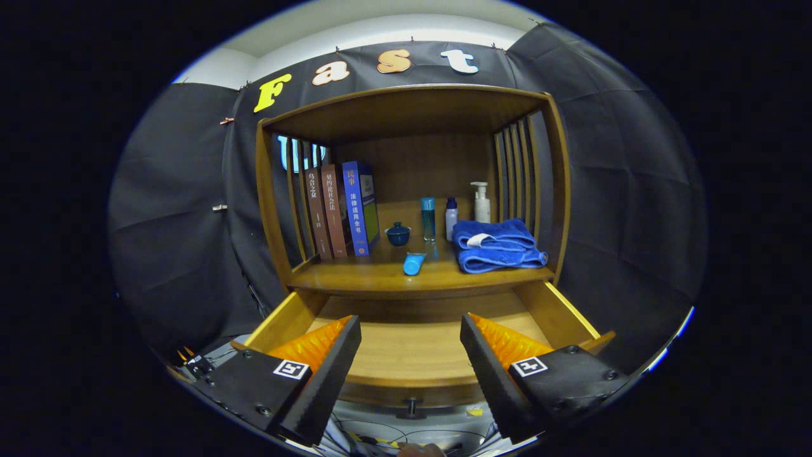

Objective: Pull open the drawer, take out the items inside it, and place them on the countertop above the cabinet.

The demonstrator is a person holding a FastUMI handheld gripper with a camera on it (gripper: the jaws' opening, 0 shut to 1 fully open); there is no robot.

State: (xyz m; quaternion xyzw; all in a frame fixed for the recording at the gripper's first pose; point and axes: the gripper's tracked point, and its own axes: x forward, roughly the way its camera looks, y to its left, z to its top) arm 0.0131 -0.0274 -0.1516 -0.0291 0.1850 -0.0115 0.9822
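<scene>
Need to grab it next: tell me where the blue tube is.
The blue tube lies on the countertop above the open drawer, beyond the open tongs, between the small bowl and the folded towel.

The wooden cabinet [411,190] stands against the booth wall with its drawer [415,346] pulled out toward the gripper [411,355], whose fingers hang spread apart over the drawer's bare wooden bottom, gripping nothing. On the countertop [380,274], taking the small blue lidded cup [398,233] as centre: three upright books [342,209] stand at nine o'clock, a blue tube [413,263] lies on its side at five o'clock, and a tall teal bottle [429,218] rises at two o'clock. Past it at three o'clock are a small blue-capped bottle [451,218], a pump bottle [481,202], and a folded blue towel [498,245].
</scene>
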